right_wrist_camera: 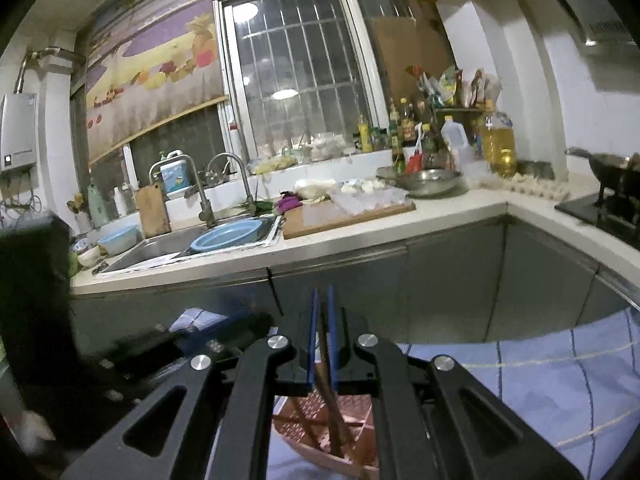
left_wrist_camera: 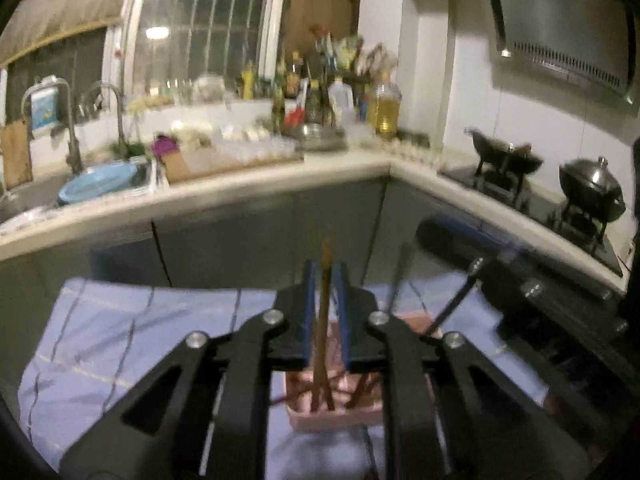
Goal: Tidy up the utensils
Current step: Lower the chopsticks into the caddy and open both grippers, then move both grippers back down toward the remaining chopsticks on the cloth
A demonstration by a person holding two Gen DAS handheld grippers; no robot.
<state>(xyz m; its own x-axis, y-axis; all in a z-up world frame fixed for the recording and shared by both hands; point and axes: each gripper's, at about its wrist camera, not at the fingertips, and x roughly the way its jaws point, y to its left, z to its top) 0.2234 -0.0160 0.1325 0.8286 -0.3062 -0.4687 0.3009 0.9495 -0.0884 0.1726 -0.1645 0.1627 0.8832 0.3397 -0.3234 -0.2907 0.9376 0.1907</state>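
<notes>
My left gripper (left_wrist_camera: 326,268) hangs over a pink utensil holder (left_wrist_camera: 336,416) that stands on a blue checked cloth (left_wrist_camera: 120,340). A brown chopstick (left_wrist_camera: 325,320) stands upright between its blue pads with a thin gap on each side, its lower end in the holder among several others. My right gripper (right_wrist_camera: 321,292) is over the same holder (right_wrist_camera: 352,412), shut on a brown chopstick (right_wrist_camera: 330,384) that slants down into it. The right gripper's dark body (left_wrist_camera: 532,292) shows blurred at the right of the left wrist view.
Beyond the cloth (right_wrist_camera: 540,392) stand grey cabinet doors under an L-shaped counter. A sink with a blue basin (right_wrist_camera: 228,234), a cutting board (right_wrist_camera: 344,212), bottles and a steel bowl crowd it. A stove with a wok (left_wrist_camera: 508,160) and a lidded pot (left_wrist_camera: 592,188) is at the right.
</notes>
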